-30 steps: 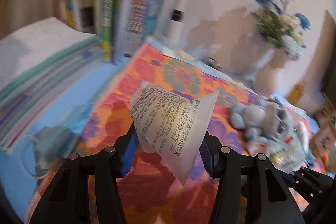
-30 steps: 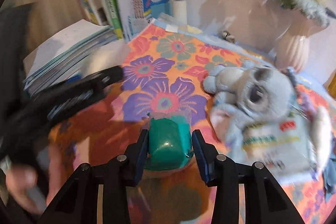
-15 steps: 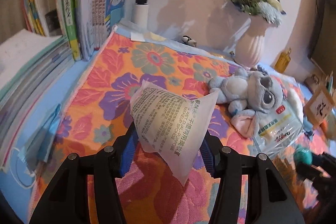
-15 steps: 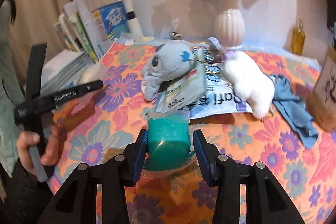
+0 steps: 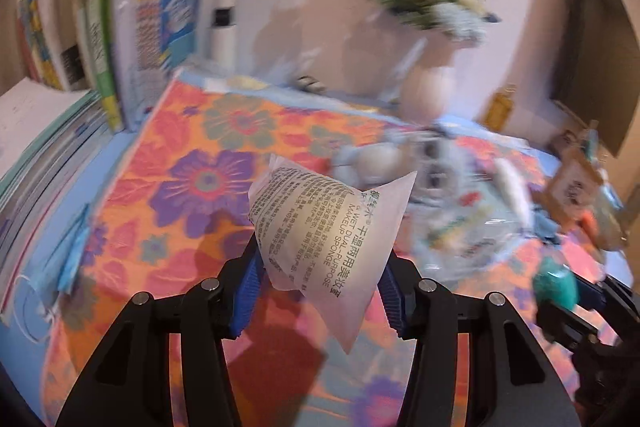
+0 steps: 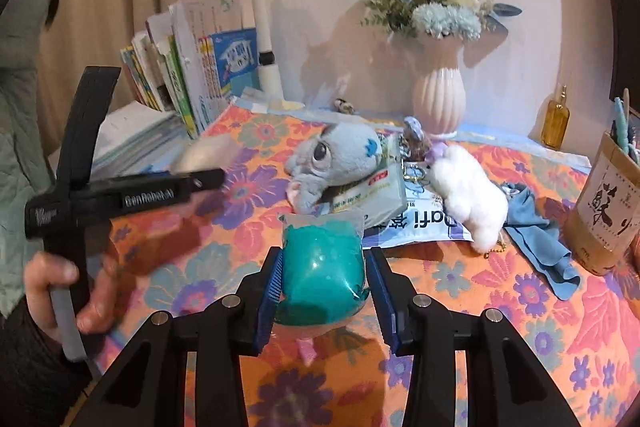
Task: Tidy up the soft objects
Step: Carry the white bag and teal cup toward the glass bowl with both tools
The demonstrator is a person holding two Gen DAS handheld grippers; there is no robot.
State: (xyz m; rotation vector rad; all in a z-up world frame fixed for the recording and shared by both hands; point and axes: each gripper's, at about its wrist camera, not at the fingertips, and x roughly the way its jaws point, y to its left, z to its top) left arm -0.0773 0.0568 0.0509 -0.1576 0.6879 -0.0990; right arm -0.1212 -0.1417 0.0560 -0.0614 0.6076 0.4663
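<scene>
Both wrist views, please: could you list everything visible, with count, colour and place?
sponge packet: 1, white, in left tool
teal sponge: 1, wrapped, in right tool
plush: 1, grey-blue, mid-cloth
white plush: 1, right of it
pouches: 2, under the plushes
rag: 1, blue, right
cloth: 1, floral orange
books: several, back left
lamp: 1, white, beside books
vase: 1, pink, blue flowers
bottle: 1, amber
pen holder: 1, brown, right edge
mask: 1, blue, left
left tool: shut
right tool: shut
</scene>
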